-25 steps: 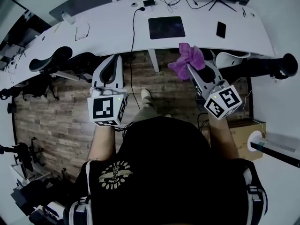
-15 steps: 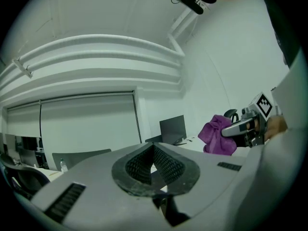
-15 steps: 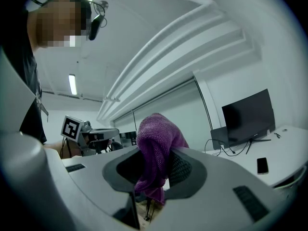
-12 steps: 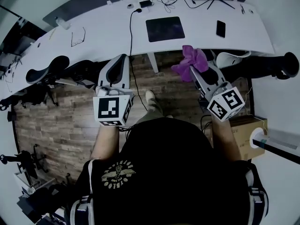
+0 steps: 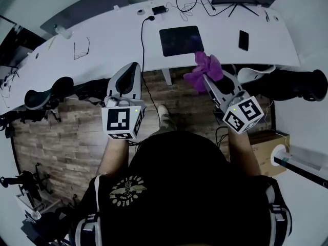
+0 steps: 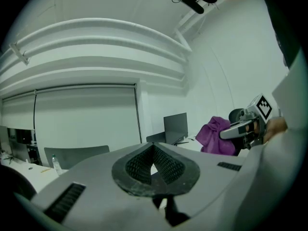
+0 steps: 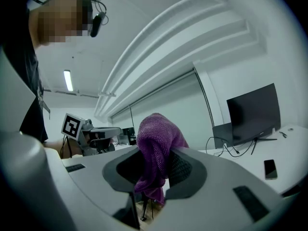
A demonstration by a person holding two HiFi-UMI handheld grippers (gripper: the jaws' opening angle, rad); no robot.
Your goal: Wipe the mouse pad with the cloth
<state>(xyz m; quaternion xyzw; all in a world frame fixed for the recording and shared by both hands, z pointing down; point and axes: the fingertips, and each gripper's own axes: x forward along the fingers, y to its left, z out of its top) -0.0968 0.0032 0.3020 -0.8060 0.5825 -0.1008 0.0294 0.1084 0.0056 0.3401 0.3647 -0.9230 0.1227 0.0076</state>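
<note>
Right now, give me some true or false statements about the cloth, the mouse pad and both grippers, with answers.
The right gripper grips the purple cloth. True.
The cloth lies spread on the mouse pad. False: it is bunched in that gripper; the mouse pad is bare.
The left gripper holds a pen. False: its jaws are together, empty.
A phone lies on the desk right of the mouse pad. True.
The glasses sit on the mouse pad. False: they lie far to its left.
</note>
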